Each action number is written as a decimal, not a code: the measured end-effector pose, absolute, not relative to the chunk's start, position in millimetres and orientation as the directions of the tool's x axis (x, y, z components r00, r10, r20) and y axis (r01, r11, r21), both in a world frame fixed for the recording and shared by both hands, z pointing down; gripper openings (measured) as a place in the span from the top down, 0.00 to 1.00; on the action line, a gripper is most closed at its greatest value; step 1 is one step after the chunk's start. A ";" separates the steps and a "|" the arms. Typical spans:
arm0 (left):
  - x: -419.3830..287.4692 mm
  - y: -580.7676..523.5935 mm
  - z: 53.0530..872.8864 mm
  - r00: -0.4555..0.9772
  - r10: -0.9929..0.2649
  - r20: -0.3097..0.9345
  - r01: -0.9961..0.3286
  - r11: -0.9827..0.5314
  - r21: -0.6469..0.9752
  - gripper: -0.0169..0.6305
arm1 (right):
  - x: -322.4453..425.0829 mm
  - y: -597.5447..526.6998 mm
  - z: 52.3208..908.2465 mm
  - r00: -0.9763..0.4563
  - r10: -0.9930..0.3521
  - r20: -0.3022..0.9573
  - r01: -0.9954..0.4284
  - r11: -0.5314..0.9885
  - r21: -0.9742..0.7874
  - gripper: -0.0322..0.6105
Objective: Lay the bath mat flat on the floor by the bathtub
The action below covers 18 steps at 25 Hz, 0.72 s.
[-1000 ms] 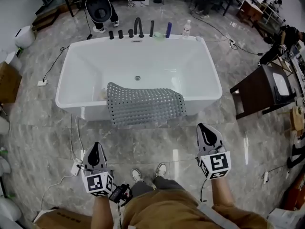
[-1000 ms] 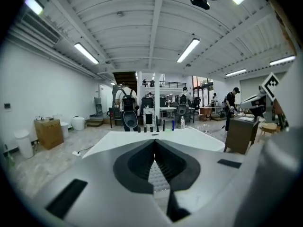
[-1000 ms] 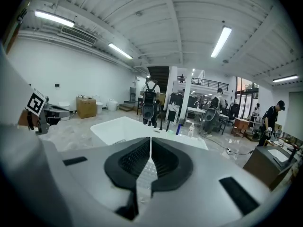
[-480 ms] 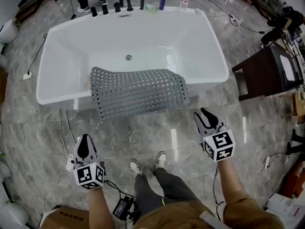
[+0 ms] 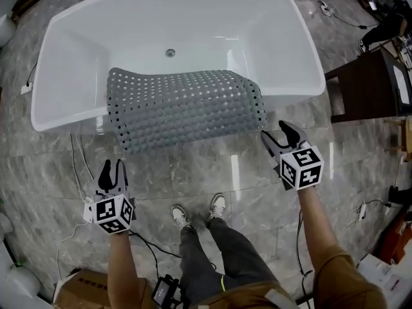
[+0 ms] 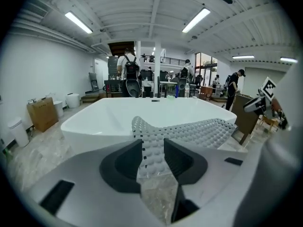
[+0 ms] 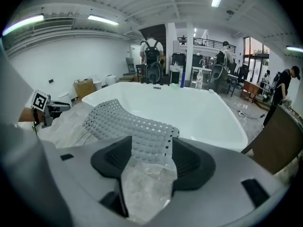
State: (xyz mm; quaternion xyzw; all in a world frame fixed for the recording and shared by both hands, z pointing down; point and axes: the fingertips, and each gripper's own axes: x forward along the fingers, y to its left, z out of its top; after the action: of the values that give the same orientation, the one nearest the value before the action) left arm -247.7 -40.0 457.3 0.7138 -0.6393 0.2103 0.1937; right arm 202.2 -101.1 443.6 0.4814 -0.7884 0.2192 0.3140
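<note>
2 jaw pairs (left gripper [image 5: 112,167], right gripper [image 5: 278,134]) are opening, empty, before the nubbly, perforated, seemingly rubber mat [image 5: 183,105].

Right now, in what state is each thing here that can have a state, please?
bathtub: empty of water.
bath mat: draped over the bathtub's near rim, one part inside and one hanging outside, not flat on the floor.
left tool: jaws opening, nothing between them, short of the mat.
right tool: jaws opening, nothing gripped, close to the mat's right corner.
</note>
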 end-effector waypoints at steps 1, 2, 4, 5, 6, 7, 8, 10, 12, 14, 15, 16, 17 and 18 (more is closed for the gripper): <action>-245.3 -44.1 466.3 0.096 -0.822 0.562 -0.994 -0.110 0.008 0.76 | 206.0 -104.5 452.0 -0.335 -0.615 0.714 -0.899 0.434 -0.048 0.55; -246.0 -47.8 475.8 0.096 -0.813 0.574 -0.994 -0.112 0.008 0.73 | 207.4 -107.1 461.1 -0.329 -0.610 0.721 -0.902 0.429 -0.048 0.53; -254.1 -53.3 496.4 0.098 -0.797 0.595 -0.993 -0.113 0.012 0.69 | 204.7 -110.6 483.2 -0.307 -0.605 0.735 -0.905 0.425 -0.029 0.50; -259.1 -55.6 506.8 0.101 -0.789 0.606 -0.993 -0.117 0.013 0.69 | 202.9 -112.2 494.7 -0.295 -0.606 0.739 -0.905 0.424 -0.014 0.48; -263.4 -58.4 516.5 0.103 -0.780 0.617 -0.993 -0.121 0.013 0.69 | 201.9 -114.6 505.0 -0.284 -0.607 0.742 -0.906 0.422 -0.002 0.46; -266.8 -62.0 524.9 0.103 -0.772 0.627 -0.992 -0.123 0.012 0.68 | 201.9 -117.9 513.5 -0.278 -0.609 0.743 -0.908 0.419 0.002 0.45; -269.6 -66.4 531.8 0.102 -0.766 0.635 -0.993 -0.121 0.013 0.67 | 201.9 -122.1 520.0 -0.278 -0.608 0.744 -0.911 0.413 -0.002 0.44; -274.8 -75.2 542.9 0.098 -0.755 0.649 -0.994 -0.108 0.025 0.64 | 200.4 -131.1 529.3 -0.290 -0.601 0.744 -0.915 0.402 -0.031 0.42; -278.9 -82.5 552.7 0.094 -0.741 0.665 -0.995 -0.099 0.030 0.58 | 198.4 -138.9 537.2 -0.311 -0.588 0.747 -0.917 0.393 -0.073 0.39; -281.8 -88.3 561.7 0.091 -0.723 0.685 -0.994 -0.107 0.020 0.55 | 197.5 -145.8 546.6 -0.328 -0.567 0.756 -0.916 0.387 -0.107 0.33; -283.1 -90.5 566.2 0.093 -0.714 0.693 -0.994 -0.110 0.020 0.52 | 198.1 -148.8 551.8 -0.330 -0.556 0.762 -0.916 0.385 -0.116 0.31; -283.9 -92.0 571.0 0.100 -0.707 0.700 -0.994 -0.107 0.033 0.50 | 199.2 -151.4 557.1 -0.331 -0.547 0.769 -0.916 0.382 -0.122 0.30; -284.4 -93.1 576.0 0.111 -0.702 0.704 -0.993 -0.100 0.056 0.47 | 200.5 -153.7 562.1 -0.331 -0.539 0.775 -0.917 0.377 -0.129 0.30; -284.7 -94.0 581.4 0.123 -0.696 0.707 -0.992 -0.091 0.083 0.43 | 201.6 -155.8 567.0 -0.333 -0.533 0.778 -0.919 0.369 -0.140 0.30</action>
State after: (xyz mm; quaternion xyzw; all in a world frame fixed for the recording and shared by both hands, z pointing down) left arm -284.7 -94.0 581.4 0.6922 -0.6098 0.2579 0.2871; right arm 201.6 -155.8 567.0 0.4770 -0.7607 0.2963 0.3257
